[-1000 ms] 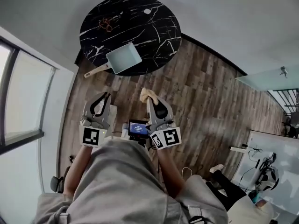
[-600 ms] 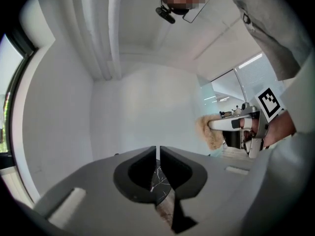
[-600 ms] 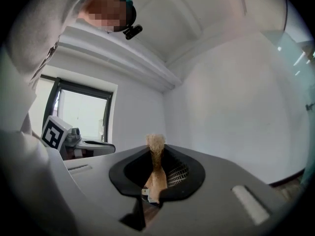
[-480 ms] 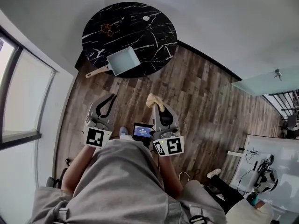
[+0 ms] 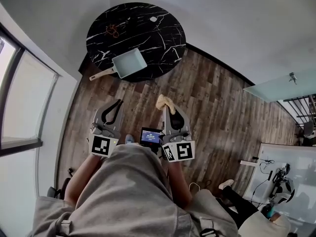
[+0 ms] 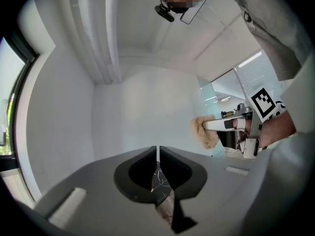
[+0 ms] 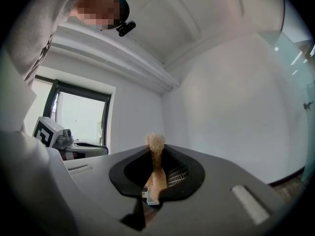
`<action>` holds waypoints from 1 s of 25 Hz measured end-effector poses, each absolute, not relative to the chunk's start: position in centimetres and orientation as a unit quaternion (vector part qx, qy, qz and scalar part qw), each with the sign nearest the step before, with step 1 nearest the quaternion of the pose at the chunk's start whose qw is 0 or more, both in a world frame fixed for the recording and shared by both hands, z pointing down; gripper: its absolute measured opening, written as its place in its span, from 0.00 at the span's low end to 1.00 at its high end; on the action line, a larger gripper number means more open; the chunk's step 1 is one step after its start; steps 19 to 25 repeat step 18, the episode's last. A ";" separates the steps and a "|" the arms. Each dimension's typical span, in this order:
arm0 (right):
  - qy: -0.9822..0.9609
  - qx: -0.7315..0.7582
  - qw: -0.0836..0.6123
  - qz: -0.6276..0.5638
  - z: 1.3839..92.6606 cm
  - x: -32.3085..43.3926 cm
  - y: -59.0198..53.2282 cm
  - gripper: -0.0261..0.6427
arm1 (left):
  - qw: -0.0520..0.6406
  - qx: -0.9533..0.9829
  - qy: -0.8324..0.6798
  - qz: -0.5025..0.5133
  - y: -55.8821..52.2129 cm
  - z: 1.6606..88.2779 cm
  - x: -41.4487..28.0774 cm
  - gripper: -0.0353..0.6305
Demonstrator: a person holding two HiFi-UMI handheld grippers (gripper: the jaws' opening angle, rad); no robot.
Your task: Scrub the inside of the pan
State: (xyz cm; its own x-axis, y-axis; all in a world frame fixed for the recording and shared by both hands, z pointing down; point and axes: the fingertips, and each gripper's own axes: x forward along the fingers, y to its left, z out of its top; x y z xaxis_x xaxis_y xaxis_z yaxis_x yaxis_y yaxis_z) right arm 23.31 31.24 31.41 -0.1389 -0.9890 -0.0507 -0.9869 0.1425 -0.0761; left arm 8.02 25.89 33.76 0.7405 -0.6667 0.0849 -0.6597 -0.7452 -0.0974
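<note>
The pan point(image 5: 129, 63) lies on the table point(image 5: 148, 28), well beyond the right claw point(image 5: 167, 107).

You are standing in what looks like an office or small lab: a bare room with a dark wooden plank floor point(image 5: 217, 102), plain white walls point(image 5: 237, 19), a tall window point(image 5: 24, 102) with a pale blind at your left, and a glass partition point(image 5: 279, 85) at your right. A round black marble table point(image 5: 148, 28) stands ahead of you by the wall. At the lower right a white desk point(image 5: 291, 164) carries cables and equipment point(image 5: 282, 186), and another person's legs point(image 5: 232, 191) stretch out beside it.
</note>
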 end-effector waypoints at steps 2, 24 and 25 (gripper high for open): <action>0.755 -0.654 0.047 -0.010 31.1 23.4 31.4 0.11 | 0.032 -0.931 0.359 -0.055 26.0 33.6 8.0 0.08; 0.766 -0.642 0.035 -0.011 31.6 21.8 33.6 0.11 | 0.015 -0.931 0.362 -0.046 29.0 34.4 7.2 0.07; 0.766 -0.642 0.035 -0.011 31.6 21.8 33.6 0.11 | 0.015 -0.931 0.362 -0.046 29.0 34.4 7.2 0.07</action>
